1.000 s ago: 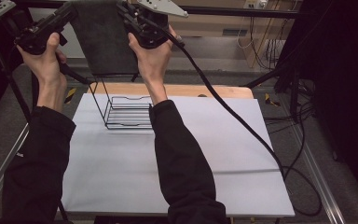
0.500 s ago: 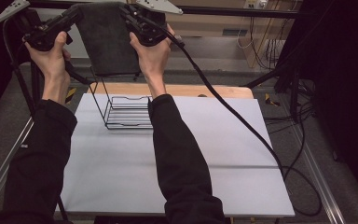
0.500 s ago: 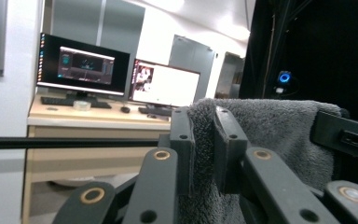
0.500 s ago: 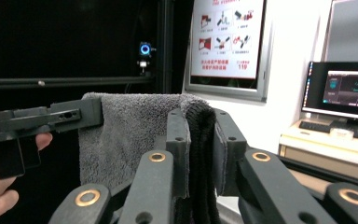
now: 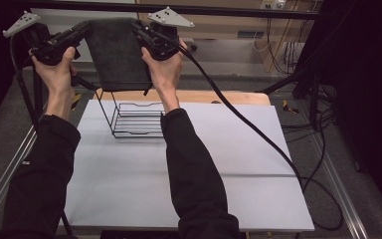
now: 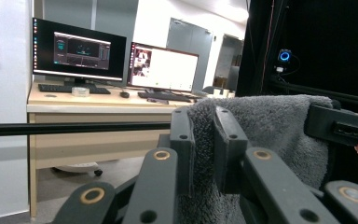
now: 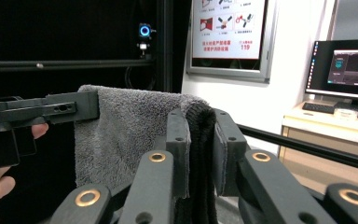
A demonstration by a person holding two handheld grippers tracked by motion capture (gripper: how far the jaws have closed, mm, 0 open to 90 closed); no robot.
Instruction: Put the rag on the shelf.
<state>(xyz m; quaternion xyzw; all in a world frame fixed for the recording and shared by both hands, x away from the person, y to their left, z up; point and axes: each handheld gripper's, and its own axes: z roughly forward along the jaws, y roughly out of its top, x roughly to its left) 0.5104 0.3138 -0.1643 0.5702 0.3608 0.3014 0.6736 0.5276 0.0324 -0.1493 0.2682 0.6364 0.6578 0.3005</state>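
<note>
Across the upper left of the high view I have a dark grey towel (image 5: pixel 119 55) stretched flat between my two tools, hanging well above the black wire rack (image 5: pixel 135 118) that stands at the far left of the white table (image 5: pixel 219 169). My left gripper (image 5: pixel 82 31) is clamped on one top corner, my right gripper (image 5: pixel 138 29) on the other; each gripper view shows the pads pinching folded terry cloth, so both hold firm.

I judge the step in hand to be lowering the towel onto the rack. To do it well I would keep both hands level and the top edge taut, so the hanging hem does not bunch or catch on the rack's upright wires, and bring it down squarely over the frame.

Room is tight at the top of the frame: a black crossbar (image 5: pixel 229 10) runs just behind the grippers. The right gripper's cable (image 5: pixel 248 124) trails across the table's right half, well apart from the rack. Open tabletop lies toward the bottom and right.
</note>
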